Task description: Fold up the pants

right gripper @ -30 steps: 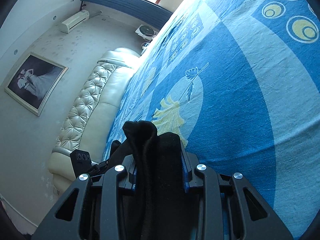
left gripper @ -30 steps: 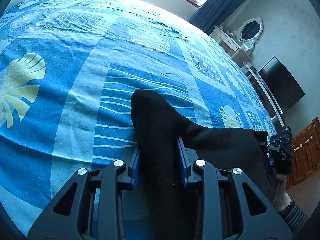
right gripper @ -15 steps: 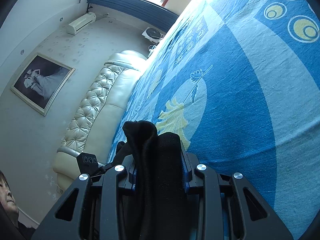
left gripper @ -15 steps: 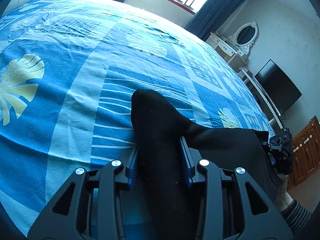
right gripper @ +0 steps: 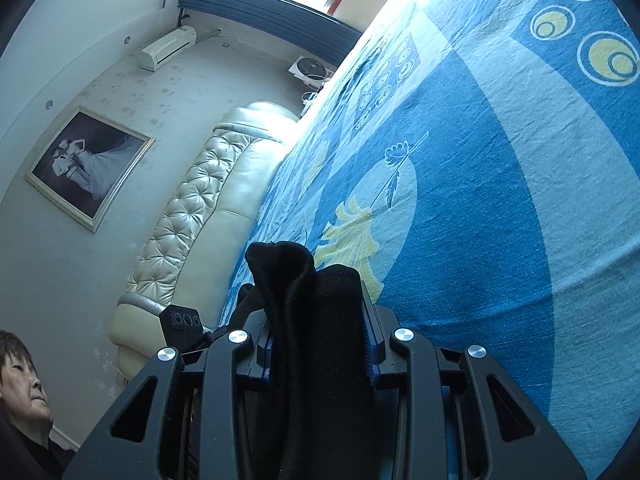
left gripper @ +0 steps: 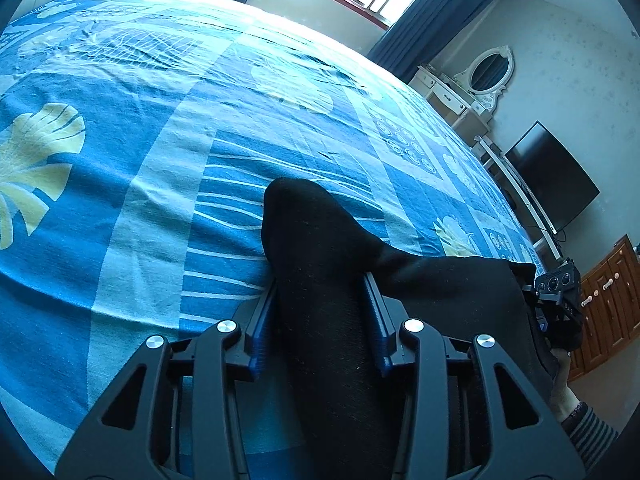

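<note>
The black pants (left gripper: pixel 320 280) hang stretched between my two grippers above the blue patterned bed (left gripper: pixel 160 140). My left gripper (left gripper: pixel 320 292) is shut on one end of the pants; the cloth sticks out past the fingers and runs right to the other gripper (left gripper: pixel 560 292), seen at the right edge. In the right wrist view my right gripper (right gripper: pixel 320 308) is shut on a bunched fold of the pants (right gripper: pixel 304 300), above the bed (right gripper: pixel 480 200). The left gripper (right gripper: pixel 180 320) shows at lower left there.
A dresser with an oval mirror (left gripper: pixel 488 72), a dark TV (left gripper: pixel 552 176) and wooden cabinets (left gripper: pixel 608 300) stand beyond the bed's right side. A padded cream headboard (right gripper: pixel 192 232), a framed picture (right gripper: pixel 88 168) and a person's face (right gripper: pixel 20 384) show in the right wrist view.
Both grippers have risen and tilted slightly with the pants still held; the views show more of the room and the person's face has come into view.
</note>
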The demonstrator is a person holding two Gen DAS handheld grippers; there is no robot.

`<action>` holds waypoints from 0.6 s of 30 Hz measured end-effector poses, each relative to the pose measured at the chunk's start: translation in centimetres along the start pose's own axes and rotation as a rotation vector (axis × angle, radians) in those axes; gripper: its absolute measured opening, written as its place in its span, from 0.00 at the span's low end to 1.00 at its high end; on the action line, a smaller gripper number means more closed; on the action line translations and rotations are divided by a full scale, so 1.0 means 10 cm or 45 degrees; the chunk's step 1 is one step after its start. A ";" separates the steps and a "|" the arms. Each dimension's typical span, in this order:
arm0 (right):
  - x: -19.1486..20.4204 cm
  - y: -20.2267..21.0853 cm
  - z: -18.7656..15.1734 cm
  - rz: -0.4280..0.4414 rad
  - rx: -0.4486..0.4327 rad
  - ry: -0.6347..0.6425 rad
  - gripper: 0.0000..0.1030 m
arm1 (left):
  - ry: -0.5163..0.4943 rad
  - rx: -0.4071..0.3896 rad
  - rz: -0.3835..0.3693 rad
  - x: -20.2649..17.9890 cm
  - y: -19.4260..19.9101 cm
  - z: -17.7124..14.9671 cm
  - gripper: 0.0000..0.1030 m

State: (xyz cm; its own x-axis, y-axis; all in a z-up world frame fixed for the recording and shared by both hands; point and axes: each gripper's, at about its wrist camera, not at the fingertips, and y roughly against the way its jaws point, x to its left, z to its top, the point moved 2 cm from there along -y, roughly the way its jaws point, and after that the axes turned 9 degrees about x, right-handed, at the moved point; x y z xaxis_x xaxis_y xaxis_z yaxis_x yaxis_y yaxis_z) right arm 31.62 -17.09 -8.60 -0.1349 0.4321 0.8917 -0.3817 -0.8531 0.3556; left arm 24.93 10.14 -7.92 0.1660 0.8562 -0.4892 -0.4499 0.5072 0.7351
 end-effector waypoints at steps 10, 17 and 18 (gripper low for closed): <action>-0.01 0.01 0.00 0.006 -0.001 0.006 0.31 | 0.002 -0.001 -0.001 0.00 0.00 0.00 0.40; -0.01 0.01 0.00 0.007 -0.001 0.006 0.32 | 0.002 -0.002 -0.003 0.00 0.00 0.00 0.40; -0.01 0.01 0.00 0.010 -0.001 0.005 0.32 | 0.003 -0.002 -0.003 0.00 0.00 0.00 0.40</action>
State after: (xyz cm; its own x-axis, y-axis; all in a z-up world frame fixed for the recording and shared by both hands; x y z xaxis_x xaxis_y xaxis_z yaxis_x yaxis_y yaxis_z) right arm 31.61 -17.23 -8.63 -0.1414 0.4266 0.8933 -0.3811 -0.8563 0.3486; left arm 24.90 10.14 -7.93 0.1653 0.8546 -0.4922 -0.4508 0.5094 0.7330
